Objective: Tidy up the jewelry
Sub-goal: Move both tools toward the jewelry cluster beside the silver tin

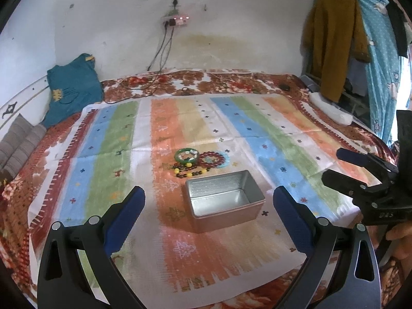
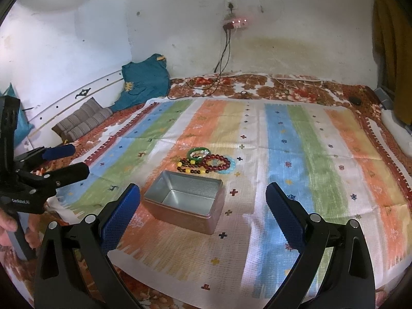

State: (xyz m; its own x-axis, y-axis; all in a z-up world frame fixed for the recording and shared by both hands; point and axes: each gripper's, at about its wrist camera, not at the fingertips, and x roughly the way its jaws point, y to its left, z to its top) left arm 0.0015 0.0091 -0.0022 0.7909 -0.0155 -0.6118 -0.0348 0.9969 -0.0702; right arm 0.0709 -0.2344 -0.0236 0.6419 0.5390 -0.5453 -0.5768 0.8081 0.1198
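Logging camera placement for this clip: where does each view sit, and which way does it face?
Left wrist: on the left gripper, looking forward over the open tin box toward the bracelets and back wall; its own blue fingers frame the view, with the right gripper at the right edge.
Right wrist: on the right gripper, facing the same way from further right; the left gripper and a hand show at its left edge.
Shared: box, bracelets, striped cloth, wall power strip.

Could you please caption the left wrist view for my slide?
Open left gripper faces an empty metal tin, bracelets piled behind it.
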